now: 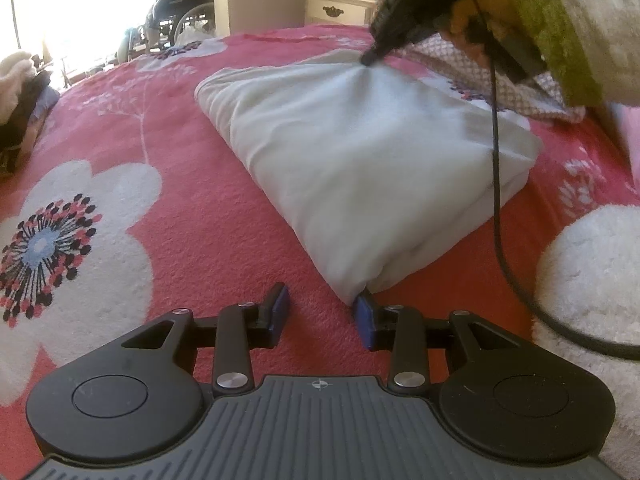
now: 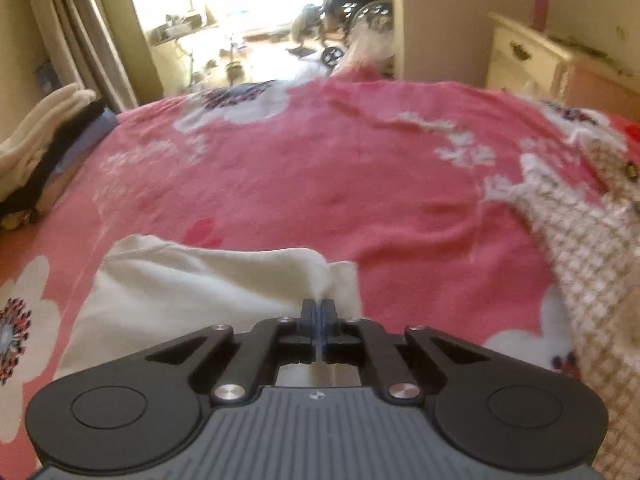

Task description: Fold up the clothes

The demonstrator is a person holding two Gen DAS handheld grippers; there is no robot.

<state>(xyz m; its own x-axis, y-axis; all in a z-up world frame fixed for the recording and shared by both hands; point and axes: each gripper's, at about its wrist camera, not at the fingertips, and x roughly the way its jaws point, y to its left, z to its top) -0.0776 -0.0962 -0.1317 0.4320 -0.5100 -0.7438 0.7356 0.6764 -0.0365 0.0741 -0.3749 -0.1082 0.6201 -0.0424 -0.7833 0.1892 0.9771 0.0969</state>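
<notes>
A folded white garment (image 1: 360,152) lies on the pink flowered bedspread (image 1: 180,200). In the left wrist view my left gripper (image 1: 324,312) stands open just before the garment's near corner, its right blue pad (image 1: 366,316) touching that corner. At the garment's far edge my right gripper (image 1: 370,56) pinches the cloth, held by a person's hand in a green-cuffed sleeve (image 1: 560,32). In the right wrist view my right gripper (image 2: 319,306) is shut on a bunched fold of the white garment (image 2: 180,292).
A checked patterned garment (image 2: 580,240) lies on the bed at the right, also seen as a checked cloth (image 1: 500,76). A pile of clothes (image 2: 44,140) sits at the bed's left edge. A black cable (image 1: 496,184) crosses the white garment. A cream nightstand (image 2: 528,56) stands behind.
</notes>
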